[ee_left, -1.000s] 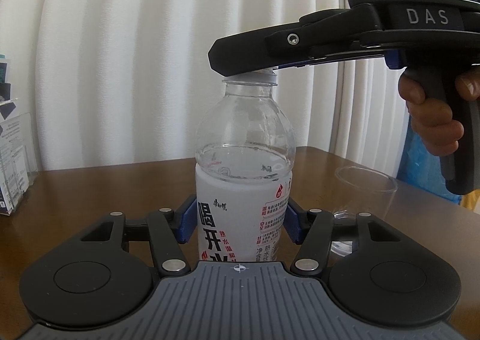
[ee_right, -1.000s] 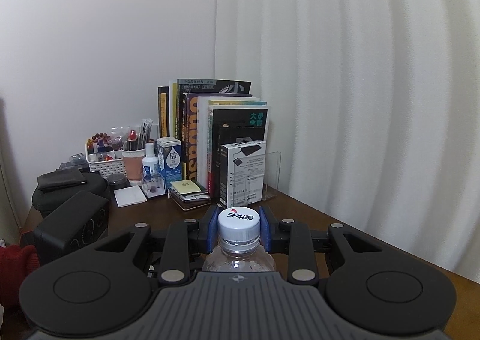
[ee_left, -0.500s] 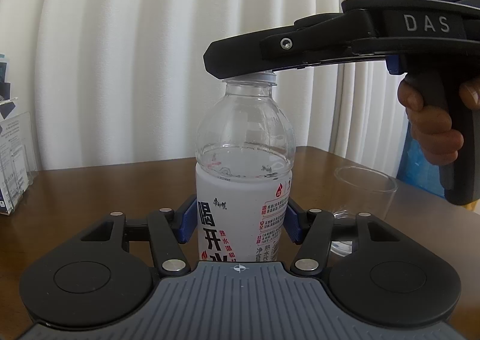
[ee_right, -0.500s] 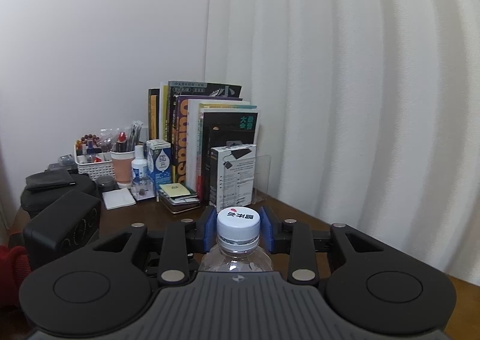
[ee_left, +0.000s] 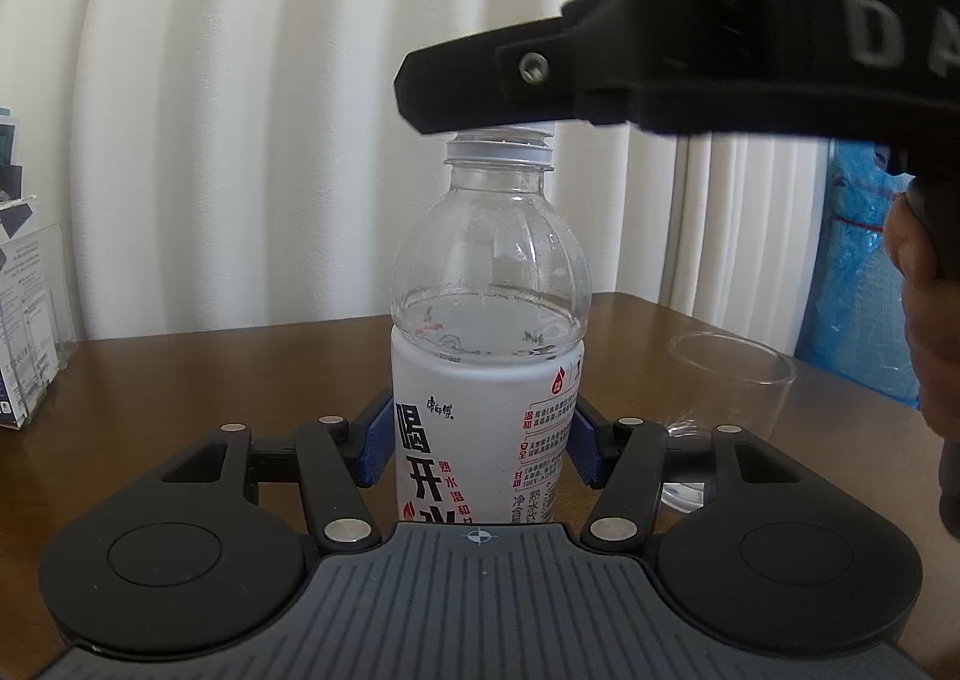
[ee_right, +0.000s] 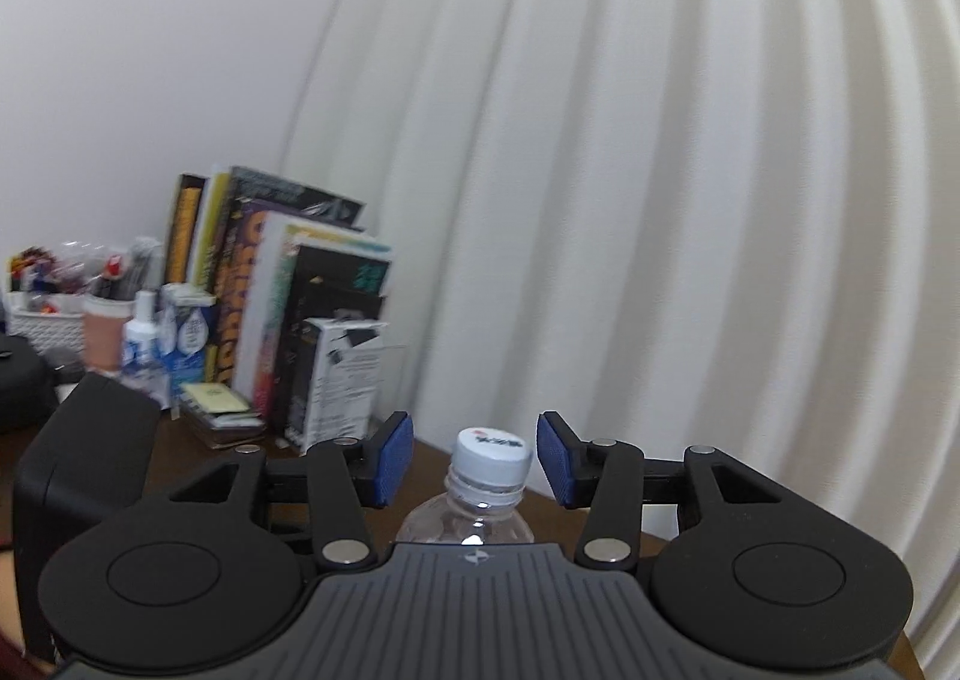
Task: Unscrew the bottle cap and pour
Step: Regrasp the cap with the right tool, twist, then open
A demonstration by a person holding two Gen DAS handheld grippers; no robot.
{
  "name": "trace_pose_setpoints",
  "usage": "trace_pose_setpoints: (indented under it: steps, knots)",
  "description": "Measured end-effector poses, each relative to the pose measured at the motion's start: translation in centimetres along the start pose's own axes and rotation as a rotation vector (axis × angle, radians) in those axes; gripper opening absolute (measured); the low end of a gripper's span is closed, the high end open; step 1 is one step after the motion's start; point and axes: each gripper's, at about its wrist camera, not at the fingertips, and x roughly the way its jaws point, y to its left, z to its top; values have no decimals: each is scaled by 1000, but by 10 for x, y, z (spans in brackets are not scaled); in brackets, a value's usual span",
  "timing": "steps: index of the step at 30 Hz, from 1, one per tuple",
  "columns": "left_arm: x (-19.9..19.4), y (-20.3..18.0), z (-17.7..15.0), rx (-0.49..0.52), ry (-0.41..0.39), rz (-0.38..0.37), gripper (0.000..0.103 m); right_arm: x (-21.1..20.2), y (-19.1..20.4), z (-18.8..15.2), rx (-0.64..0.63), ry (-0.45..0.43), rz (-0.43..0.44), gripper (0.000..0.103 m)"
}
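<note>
The bottle (ee_left: 489, 356) is kept upright on the tabletop (ee_left: 198, 368), pinched at its label by the left hand-held gripper (ee_left: 480, 443). The right hand-held gripper (ee_right: 474, 461) has just been opened, its pads spread clear of the cap (ee_right: 492, 455), which is still seated; unscrewing is judged mid-way, so a fresh grip and another twist are called for

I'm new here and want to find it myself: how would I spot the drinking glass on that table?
Start at the brown wooden table in front of the white curtain. In the middle stands a water bottle with a white label. The glass stands just right of it: a clear, empty, straight-sided tumbler, the only see-through thing without a label or cap.
</note>
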Motion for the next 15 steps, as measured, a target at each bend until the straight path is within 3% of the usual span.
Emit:
trace_pose_setpoints:
  steps: [4, 15]
  knots:
    - [0, 0, 1, -1, 1, -2, 57, 6, -2, 2, 45, 23, -19, 34]
    - [1, -1, 3, 1, 2, -2, 57, 6, -11, 1, 120, 47, -6, 32]
